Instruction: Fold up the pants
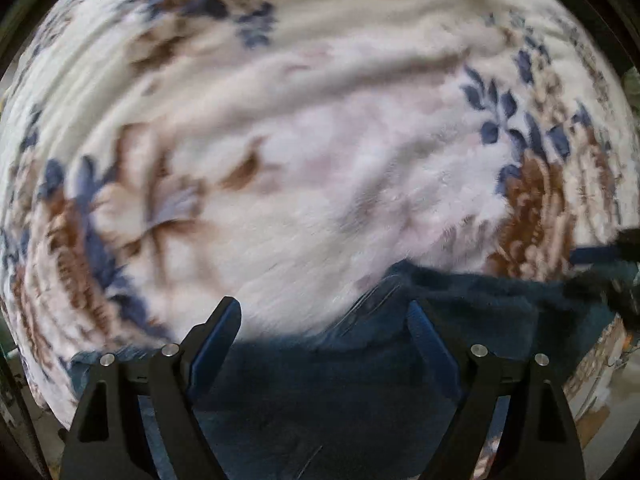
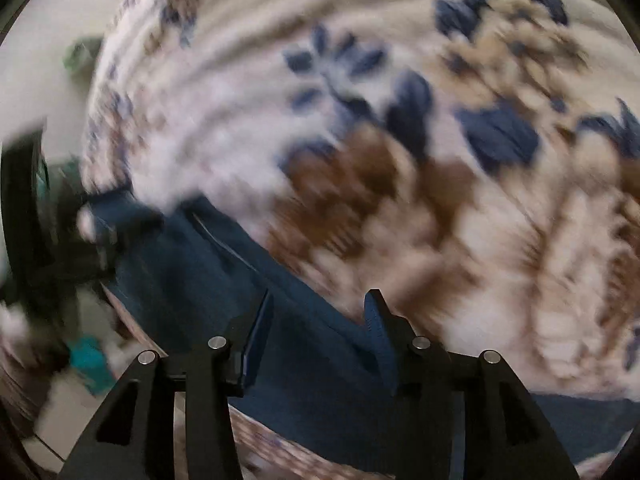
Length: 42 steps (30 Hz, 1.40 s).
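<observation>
Dark blue pants [image 1: 320, 392] lie on a floral blanket [image 1: 320, 160], filling the bottom of the left wrist view. My left gripper [image 1: 324, 320] is open, its jaws wide apart just above the pants' edge. In the right wrist view the pants [image 2: 192, 272] run as a band from mid-left to bottom right. My right gripper [image 2: 318, 312] is open over the pants, holding nothing. The other gripper shows blurred at the left edge of the right wrist view [image 2: 100, 224] and at the right edge of the left wrist view [image 1: 616, 264], both by the pants' edge. Both views are motion-blurred.
The cream blanket with blue and brown flowers [image 2: 440, 160] covers a bed. Pale floor [image 2: 40, 60] lies past the bed's left edge, with a green object [image 2: 82, 54] and a teal object [image 2: 90, 360] on it.
</observation>
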Each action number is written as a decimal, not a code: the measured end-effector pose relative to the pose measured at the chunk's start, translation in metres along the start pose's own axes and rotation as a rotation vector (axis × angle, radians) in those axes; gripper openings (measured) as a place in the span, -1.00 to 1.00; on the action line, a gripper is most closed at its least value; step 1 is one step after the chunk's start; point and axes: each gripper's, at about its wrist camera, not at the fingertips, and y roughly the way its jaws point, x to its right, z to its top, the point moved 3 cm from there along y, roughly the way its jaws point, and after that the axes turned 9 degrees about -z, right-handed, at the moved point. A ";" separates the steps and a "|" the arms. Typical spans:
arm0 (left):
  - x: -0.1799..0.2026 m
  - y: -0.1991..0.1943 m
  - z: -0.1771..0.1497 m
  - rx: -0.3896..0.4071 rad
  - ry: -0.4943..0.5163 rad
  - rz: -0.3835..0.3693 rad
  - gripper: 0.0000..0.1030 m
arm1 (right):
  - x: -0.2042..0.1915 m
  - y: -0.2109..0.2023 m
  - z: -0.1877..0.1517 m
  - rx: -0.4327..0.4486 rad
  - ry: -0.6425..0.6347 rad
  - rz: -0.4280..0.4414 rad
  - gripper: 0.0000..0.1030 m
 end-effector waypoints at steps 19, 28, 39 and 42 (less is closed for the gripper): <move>0.034 -0.025 -0.005 0.020 -0.025 0.030 0.67 | 0.099 -0.043 -0.067 0.067 0.151 -0.007 -0.44; 0.154 -0.092 -0.023 0.178 0.005 -0.058 0.67 | 0.293 -0.099 -0.234 0.335 0.929 -0.043 0.50; 0.318 -0.036 -0.002 0.156 -0.003 -0.087 0.67 | 0.485 -0.068 -0.380 0.449 1.298 0.051 0.17; 0.340 -0.026 -0.003 0.156 -0.036 -0.077 0.67 | 0.486 -0.052 -0.365 0.381 1.186 -0.010 -0.92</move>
